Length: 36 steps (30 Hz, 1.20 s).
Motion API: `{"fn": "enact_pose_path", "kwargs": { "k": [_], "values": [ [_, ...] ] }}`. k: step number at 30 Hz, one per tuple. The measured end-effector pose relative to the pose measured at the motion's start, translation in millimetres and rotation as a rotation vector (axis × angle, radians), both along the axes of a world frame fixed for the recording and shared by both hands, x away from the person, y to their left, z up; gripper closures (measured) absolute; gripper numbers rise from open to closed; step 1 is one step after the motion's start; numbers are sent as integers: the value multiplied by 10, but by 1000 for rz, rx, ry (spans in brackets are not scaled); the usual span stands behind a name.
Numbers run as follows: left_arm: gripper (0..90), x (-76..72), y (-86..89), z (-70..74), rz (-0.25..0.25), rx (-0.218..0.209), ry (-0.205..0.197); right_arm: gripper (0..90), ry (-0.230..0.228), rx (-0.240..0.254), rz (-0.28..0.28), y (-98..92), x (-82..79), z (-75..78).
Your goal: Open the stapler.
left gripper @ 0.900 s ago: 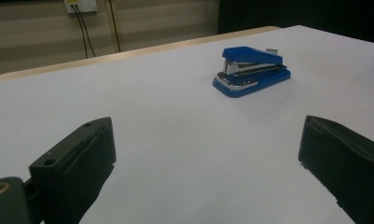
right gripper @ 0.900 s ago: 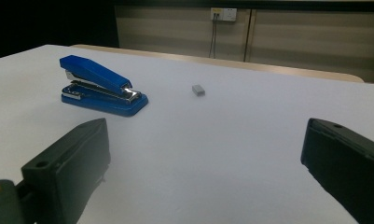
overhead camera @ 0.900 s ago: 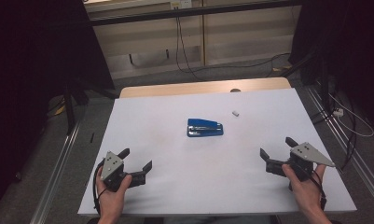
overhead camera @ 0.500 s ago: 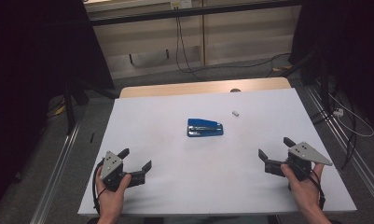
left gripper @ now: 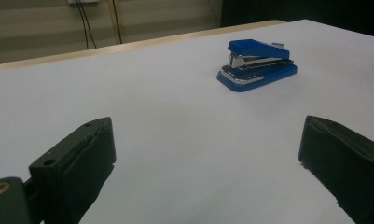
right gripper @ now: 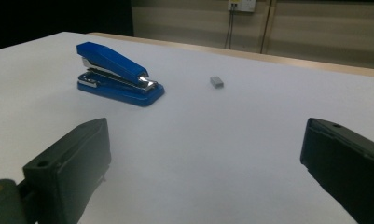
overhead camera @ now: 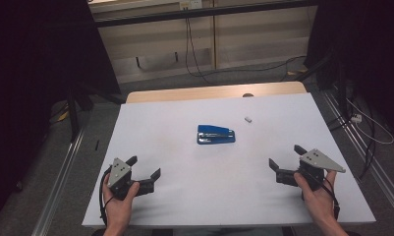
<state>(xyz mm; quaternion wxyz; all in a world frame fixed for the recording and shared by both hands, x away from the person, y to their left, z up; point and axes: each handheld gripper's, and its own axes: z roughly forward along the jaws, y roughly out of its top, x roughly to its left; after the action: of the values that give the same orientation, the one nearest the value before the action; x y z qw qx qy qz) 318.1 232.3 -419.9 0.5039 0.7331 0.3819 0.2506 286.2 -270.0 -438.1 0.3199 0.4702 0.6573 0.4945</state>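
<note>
1. The left hand-held gripper [overhead camera: 144,170] rests near the worktop's [overhead camera: 302,113] front left corner, jaws spread wide with nothing between them.
2. The right hand-held gripper [overhead camera: 286,158] sits near the front right corner, likewise open and empty, pointing inward.
3. Both stand well apart from the blue stapler [overhead camera: 215,134], which lies flat near the middle of the worktop, its top arm lowered.
4. A small grey staple block [overhead camera: 248,119] lies apart from the stapler, toward the far right corner.
5. The stapler looks rigid and fairly dense for its size, with smooth plastic that may slip; pinching across its long sides near the middle should hold best, since the hinged top could give if squeezed from above.
</note>
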Motion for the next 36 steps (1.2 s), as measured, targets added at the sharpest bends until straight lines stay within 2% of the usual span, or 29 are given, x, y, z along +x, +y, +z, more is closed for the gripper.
{"fn": "enact_pose_path", "kwargs": {
  "k": [2,10,13,17,21,22,24,27,30,33,36],
  "values": [
    [39,-25,12,3,3,2,0,11,0,26,29,38,8,8],
    [37,-47,21,14,3,-13,-2,8,-14,-6,96,238,21,28],
    [43,-43,-5,10,-15,-3,-1,9,-3,30,114,298,43,25],
    [37,-48,-48,12,-18,-7,1,9,-8,32,128,382,70,37],
    [37,-56,-96,8,-17,14,2,14,-13,12,149,424,99,57],
    [37,-64,-113,12,-8,24,-6,13,-18,-5,139,421,111,69],
    [32,-67,-143,29,-15,38,-18,16,-28,-8,120,416,142,90],
    [30,-44,-199,46,-44,25,-13,15,-43,-19,134,428,200,119],
    [34,-9,-249,49,-62,43,-39,32,-52,-14,146,478,261,137],
    [33,52,-302,24,-70,41,-21,42,-56,-17,172,559,286,134],
    [45,92,-359,24,-80,42,-21,42,-60,-20,212,643,300,123]
  ]
}}
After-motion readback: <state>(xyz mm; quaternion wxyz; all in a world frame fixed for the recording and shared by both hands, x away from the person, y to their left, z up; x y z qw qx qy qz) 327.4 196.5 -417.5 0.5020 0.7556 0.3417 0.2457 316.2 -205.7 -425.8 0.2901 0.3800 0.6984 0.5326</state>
